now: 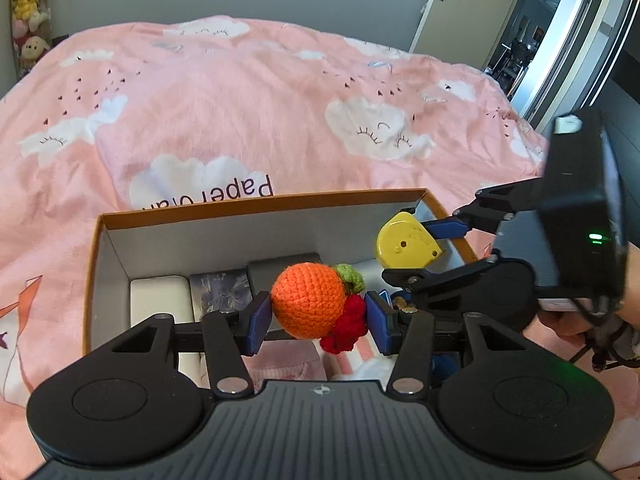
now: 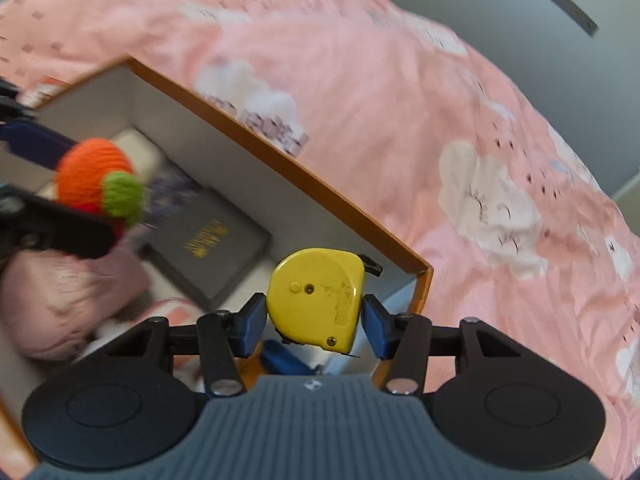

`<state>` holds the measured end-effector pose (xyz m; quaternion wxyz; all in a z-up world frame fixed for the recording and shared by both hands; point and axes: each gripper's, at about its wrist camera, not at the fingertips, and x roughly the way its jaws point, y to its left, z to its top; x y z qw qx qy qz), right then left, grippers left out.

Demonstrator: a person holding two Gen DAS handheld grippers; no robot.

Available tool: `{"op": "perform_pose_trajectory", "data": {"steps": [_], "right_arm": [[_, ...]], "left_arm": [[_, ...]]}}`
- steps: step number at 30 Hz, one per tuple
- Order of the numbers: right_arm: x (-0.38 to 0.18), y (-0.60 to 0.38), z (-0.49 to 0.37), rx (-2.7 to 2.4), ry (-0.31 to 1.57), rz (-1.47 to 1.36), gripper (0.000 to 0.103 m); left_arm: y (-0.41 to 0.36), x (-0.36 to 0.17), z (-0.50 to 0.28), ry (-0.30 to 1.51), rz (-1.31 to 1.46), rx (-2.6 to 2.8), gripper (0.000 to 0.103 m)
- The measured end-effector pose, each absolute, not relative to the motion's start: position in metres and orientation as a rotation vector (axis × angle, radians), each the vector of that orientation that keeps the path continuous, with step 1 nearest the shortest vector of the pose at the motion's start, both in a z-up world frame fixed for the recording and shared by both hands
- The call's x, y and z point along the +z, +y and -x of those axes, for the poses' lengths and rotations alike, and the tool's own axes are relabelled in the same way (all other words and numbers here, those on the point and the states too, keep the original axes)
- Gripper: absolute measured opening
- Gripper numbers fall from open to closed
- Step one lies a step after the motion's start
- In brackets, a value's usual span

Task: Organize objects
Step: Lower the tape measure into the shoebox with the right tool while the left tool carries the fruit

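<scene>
A: Nearest the left camera is the left hand-held gripper [image 1: 318, 316]. What is it pinching?

B: A crocheted orange [image 1: 308, 300]. The blue pads [image 1: 258, 322] press on either side of it, and a green leaf [image 1: 350, 274] and a red knitted cluster [image 1: 346, 326] hang off its right side.

A: Where does that sit relative to the box?

B: Above the open box [image 1: 256, 208], over its near middle part. The box stands on a bed with a pink cover [image 1: 240, 100] printed with white clouds.

A: And the right hand-held gripper [image 2: 316, 320]?

B: It is clamped on a yellow tape measure [image 2: 316, 300], one pad on each flat edge, the case standing upright between them. In the left view it comes in from the right with a hand [image 1: 580, 320] behind it, and the tape measure is over the box's far right corner.

A: How near are the two held things?

B: Near, but apart. The tape measure is up and to the right of the orange in the left view; in the right view the orange is off to the left, blurred.

A: What lies in the box?

B: A white block [image 1: 160, 300] at the left, a patterned card or booklet [image 1: 222, 288] next to it, a dark book [image 2: 212, 244] with gold lettering, some pink soft fabric [image 2: 60, 300] and something blue [image 2: 284, 358] under the tape measure. I cannot tell what the blue thing is.

A: Anything else around?

B: Plush toys [image 1: 28, 12] at the far left and a door [image 1: 460, 4] standing open at the far right.
</scene>
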<state>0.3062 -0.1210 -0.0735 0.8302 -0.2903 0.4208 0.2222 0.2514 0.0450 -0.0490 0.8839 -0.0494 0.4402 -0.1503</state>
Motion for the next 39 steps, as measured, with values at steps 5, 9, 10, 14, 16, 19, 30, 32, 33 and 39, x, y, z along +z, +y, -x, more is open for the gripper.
{"op": "perform_pose_trajectory", "data": {"steps": [5,9,10,14,16,19,30,32,33,39], "right_arm": [[-0.089,-0.112,-0.318,0.472,0.951,0.654,0.054],[-0.095,-0.106,-0.32,0.449,0.949,0.731,0.053],[-0.096,-0.106,-0.321,0.448,0.952,0.742,0.053],[-0.097,-0.107,-0.321,0.467,0.955,0.764,0.055],[-0.096,-0.108,-0.322,0.47,0.952,0.77,0.055],[-0.09,-0.111,-0.319,0.472,0.93,0.762,0.055],[-0.026,-0.171,-0.288,0.388,0.702,0.474,0.058],[-0.023,-0.182,-0.285,0.369,0.692,0.438,0.058],[-0.023,-0.184,-0.286,0.366,0.688,0.423,0.058],[-0.024,-0.203,-0.283,0.349,0.666,0.349,0.058]], "left_arm": [[0.046,-0.059,-0.26,0.939,0.118,-0.315,0.057],[0.047,-0.064,-0.265,0.955,0.128,-0.319,0.057],[0.046,-0.065,-0.266,0.958,0.128,-0.322,0.057],[0.044,-0.065,-0.269,0.962,0.127,-0.325,0.057],[0.043,-0.065,-0.27,0.97,0.138,-0.325,0.058],[0.04,-0.064,-0.272,0.977,0.139,-0.328,0.058],[0.004,-0.068,-0.293,1.042,0.042,-0.34,0.057],[-0.012,-0.071,-0.297,1.053,-0.036,-0.337,0.057],[-0.02,-0.074,-0.3,1.062,-0.074,-0.335,0.057],[-0.058,-0.09,-0.316,1.145,-0.274,-0.304,0.057]]}}
